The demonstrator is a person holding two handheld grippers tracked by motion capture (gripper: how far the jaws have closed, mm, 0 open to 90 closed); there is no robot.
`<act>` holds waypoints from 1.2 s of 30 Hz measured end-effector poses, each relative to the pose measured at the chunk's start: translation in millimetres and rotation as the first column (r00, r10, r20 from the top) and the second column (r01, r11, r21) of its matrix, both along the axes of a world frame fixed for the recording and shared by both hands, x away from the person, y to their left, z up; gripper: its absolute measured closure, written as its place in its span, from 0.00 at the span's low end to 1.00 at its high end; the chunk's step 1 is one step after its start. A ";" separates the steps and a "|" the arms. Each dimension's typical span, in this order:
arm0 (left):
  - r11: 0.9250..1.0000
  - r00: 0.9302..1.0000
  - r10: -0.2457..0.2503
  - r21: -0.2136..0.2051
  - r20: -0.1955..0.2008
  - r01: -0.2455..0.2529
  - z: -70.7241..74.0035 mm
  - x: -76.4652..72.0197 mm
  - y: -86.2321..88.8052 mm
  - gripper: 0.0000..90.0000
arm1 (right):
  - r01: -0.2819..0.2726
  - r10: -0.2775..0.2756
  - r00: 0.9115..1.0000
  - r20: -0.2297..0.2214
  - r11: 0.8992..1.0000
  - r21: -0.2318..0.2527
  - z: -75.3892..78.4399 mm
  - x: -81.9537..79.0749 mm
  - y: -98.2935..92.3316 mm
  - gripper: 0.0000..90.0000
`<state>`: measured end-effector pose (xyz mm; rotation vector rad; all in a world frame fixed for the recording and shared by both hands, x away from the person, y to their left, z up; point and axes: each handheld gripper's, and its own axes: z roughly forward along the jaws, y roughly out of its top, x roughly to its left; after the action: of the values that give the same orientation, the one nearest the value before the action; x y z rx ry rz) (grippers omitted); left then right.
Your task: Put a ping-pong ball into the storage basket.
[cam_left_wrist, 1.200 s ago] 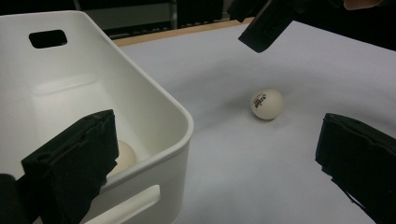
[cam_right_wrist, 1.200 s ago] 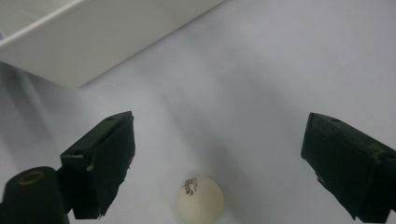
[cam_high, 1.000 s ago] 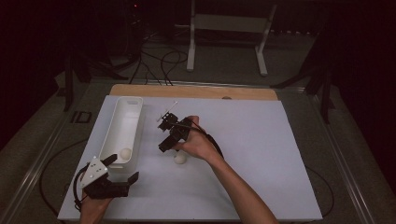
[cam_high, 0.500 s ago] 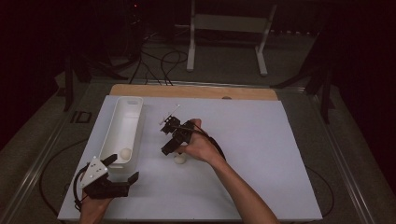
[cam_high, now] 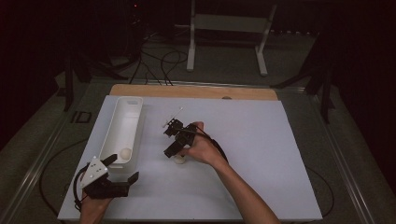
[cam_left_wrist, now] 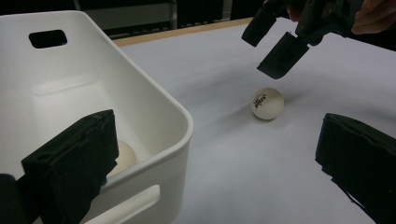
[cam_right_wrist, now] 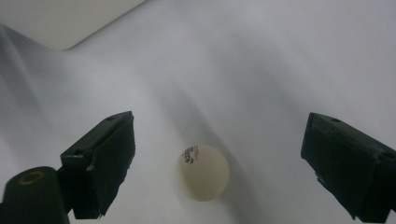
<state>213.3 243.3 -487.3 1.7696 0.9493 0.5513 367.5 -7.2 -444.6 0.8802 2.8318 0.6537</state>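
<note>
Evidently light, smooth and quick to roll, the ping-pong ball (cam_right_wrist: 203,172) lies on the white table (cam_high: 261,140) beneath the spread-jawed right gripper (cam_high: 173,141), best pinched across its middle.

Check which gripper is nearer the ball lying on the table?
Right. The right gripper hangs open just above the ball on the table; the left gripper sits open off by the bin.

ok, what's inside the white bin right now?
One white ball lies in the white bin at its near end. In the left gripper view the left gripper has one jaw covering part of that ball and the bin floor around it; the rest looks bare.
</note>
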 end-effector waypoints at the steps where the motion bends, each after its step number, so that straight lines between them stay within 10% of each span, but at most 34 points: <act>1: 1.000 1.000 0.000 0.000 0.000 0.000 0.0 0.0 0.0 0.00 | -0.004 0.004 1.000 0.002 1.000 -0.003 -0.4 0.0 -0.4 0.11; 36: 1.000 1.000 0.000 -0.001 -0.003 0.000 0.2 -0.2 0.1 0.00 | -0.012 0.011 0.999 -0.035 1.000 -0.018 -19.7 -7.4 -3.6 0.11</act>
<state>213.1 243.4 -487.1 1.7703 0.9509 0.5486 360.1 -10.8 -464.3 0.8821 2.8709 0.6182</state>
